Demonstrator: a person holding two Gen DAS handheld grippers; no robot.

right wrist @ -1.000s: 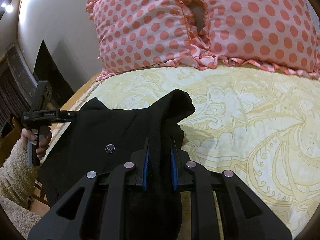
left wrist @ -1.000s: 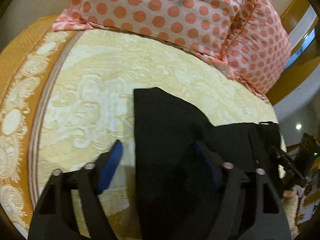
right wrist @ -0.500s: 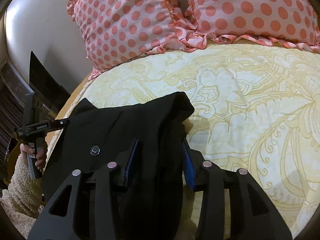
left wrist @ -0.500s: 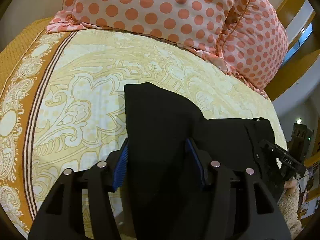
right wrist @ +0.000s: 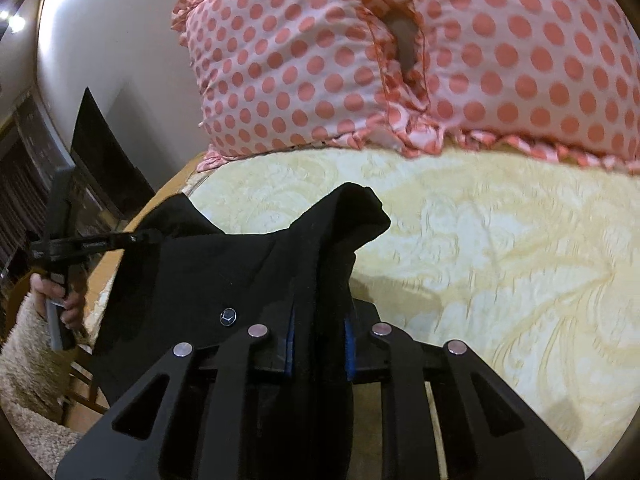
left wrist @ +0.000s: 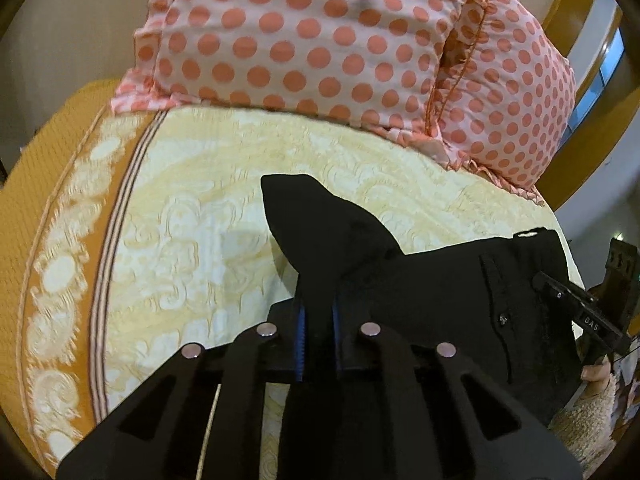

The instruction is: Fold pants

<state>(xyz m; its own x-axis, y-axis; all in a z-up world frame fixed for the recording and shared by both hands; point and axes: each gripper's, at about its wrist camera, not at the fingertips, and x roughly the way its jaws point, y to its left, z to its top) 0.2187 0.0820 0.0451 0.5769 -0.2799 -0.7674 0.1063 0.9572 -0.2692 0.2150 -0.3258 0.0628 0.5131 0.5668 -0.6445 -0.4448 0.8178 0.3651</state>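
- Bedspread (left wrist: 192,208) — our landmark throughout: a cream and ochre patterned cover under the whole work area. We treat its flat, bare middle as the folding surface.
- Left gripper (left wrist: 318,330): low over the near edge of the bedspread, its blue-padded fingers (left wrist: 300,332) pinched tight on one corner of the black cloth. A peak of fabric stands up past the fingertips, pointing toward the head of the bedspread.
- Pants (left wrist: 452,292): black, stretched between the two grippers at the near side of the bedspread, partly lifted off it. A pocket seam and a small button show on the span. We judge the two-corner hold is meant to keep the edge taut so it can be carried over in one straight fold.
- Right gripper (right wrist: 318,350): also at the near edge of the bedspread, closed on the opposite corner of the pants (right wrist: 224,264). Its pads stand a little further apart because a thicker bunch of cloth sits between them; a metal button (right wrist: 228,316) lies just beside it.
- Pillows (right wrist: 400,52): pink with coral dots, along the far end of the bedspread — well apart from the cloth and clear of the fold.
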